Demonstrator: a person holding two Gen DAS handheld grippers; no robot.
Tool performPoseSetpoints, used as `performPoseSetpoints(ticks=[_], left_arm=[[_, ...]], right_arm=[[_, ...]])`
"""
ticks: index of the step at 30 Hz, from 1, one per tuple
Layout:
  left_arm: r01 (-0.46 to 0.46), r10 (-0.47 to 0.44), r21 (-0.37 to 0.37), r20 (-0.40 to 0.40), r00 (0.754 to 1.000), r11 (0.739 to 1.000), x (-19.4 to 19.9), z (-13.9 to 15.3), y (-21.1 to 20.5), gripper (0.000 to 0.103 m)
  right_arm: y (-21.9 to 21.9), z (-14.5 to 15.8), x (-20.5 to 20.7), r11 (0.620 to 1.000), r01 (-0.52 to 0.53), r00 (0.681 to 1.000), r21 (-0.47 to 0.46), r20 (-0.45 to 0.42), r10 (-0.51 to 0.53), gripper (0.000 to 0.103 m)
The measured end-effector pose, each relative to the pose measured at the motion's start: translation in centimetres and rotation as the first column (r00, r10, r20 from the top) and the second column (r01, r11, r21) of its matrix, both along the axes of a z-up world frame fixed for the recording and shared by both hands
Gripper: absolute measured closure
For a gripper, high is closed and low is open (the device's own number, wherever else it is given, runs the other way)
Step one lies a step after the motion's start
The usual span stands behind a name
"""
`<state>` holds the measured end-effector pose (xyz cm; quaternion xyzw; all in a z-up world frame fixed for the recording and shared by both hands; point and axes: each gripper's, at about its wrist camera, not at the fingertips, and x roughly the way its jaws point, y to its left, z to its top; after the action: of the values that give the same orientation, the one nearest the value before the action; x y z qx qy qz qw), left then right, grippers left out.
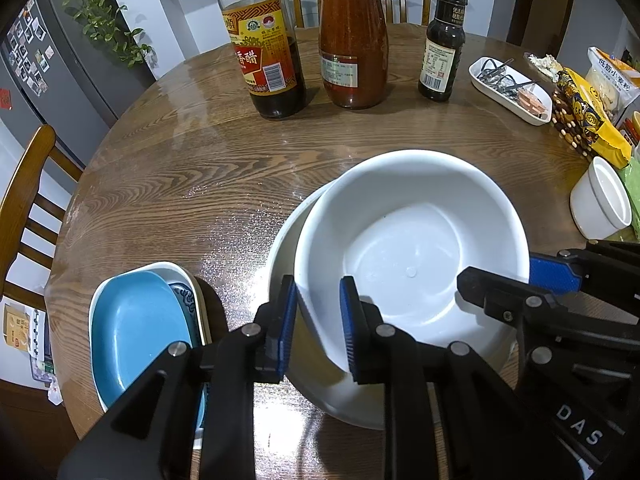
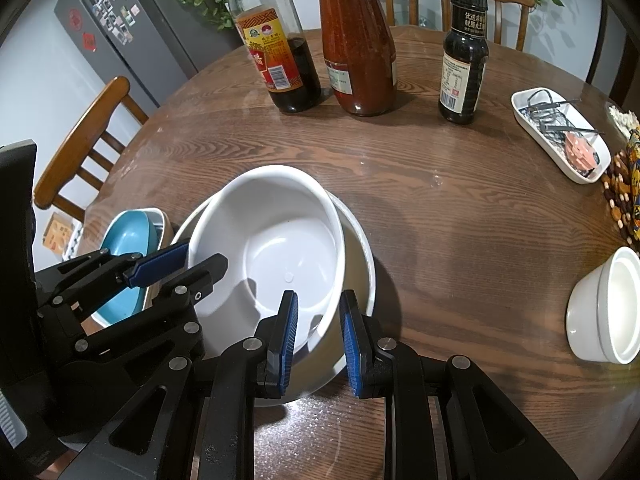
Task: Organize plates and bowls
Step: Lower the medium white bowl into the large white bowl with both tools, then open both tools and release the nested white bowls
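A large white bowl (image 1: 412, 240) sits tilted inside a wider pale bowl (image 1: 282, 248) on the round wooden table. My left gripper (image 1: 318, 320) straddles the white bowl's near-left rim, one finger outside and one inside, jaws partly open around the wall. My right gripper (image 2: 318, 332) straddles the bowl's (image 2: 276, 236) right rim the same way; it shows in the left wrist view (image 1: 500, 276). A blue dish (image 1: 136, 328) lies in a white patterned dish (image 1: 188, 280) at the left. A small white cup-bowl (image 2: 608, 304) stands at the right.
Three sauce bottles stand at the back: vinegar (image 1: 264, 48), red sauce (image 1: 352, 36), dark sauce (image 1: 442, 44). A white oblong tray (image 1: 508, 88) with clips and snack bags (image 1: 588, 116) sit at the right. Wooden chairs (image 1: 24, 208) ring the table; a fridge (image 2: 120, 28) is left.
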<state>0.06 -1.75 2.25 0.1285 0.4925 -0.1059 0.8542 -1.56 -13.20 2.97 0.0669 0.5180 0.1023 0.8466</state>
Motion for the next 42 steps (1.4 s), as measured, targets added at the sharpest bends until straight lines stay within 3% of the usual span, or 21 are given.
performPoseSetpoints(ticks=[23,33,36,38,40,42], left_arm=[[-0.001,0.001,0.002,0.000,1.000,1.000,-0.1,-0.1,-0.4,0.078],[-0.003,0.003,-0.010,0.011,1.000,1.000,-0.1,0.2,-0.2,0.070],[-0.003,0.004,-0.022,0.018,1.000,1.000,-0.2,0.6,-0.2,0.062],[-0.006,0.007,-0.016,0.036,0.999,1.000,-0.3,0.9,-0.2,0.043],[-0.017,0.018,-0.006,0.066,0.998,1.000,-0.4,1.3,-0.1,0.032],[-0.023,0.025,-0.023,0.071,0.997,0.999,-0.4,1.6,0.1,0.031]], right_arm=[[0.1,0.4,0.0,1.000,0.003,1.000,-0.016,0.000,-0.003,0.080],[0.0,1.3,-0.2,1.000,0.007,1.000,-0.031,0.011,-0.006,0.080],[-0.2,1.6,-0.3,0.999,0.015,1.000,-0.030,0.020,-0.015,0.080],[-0.4,2.0,-0.3,0.998,0.033,0.999,-0.051,0.034,-0.031,0.080],[-0.9,2.3,-0.5,0.998,0.048,0.998,-0.052,0.045,-0.046,0.080],[-1.3,2.6,-0.6,0.998,0.059,0.997,-0.034,0.046,-0.058,0.078]])
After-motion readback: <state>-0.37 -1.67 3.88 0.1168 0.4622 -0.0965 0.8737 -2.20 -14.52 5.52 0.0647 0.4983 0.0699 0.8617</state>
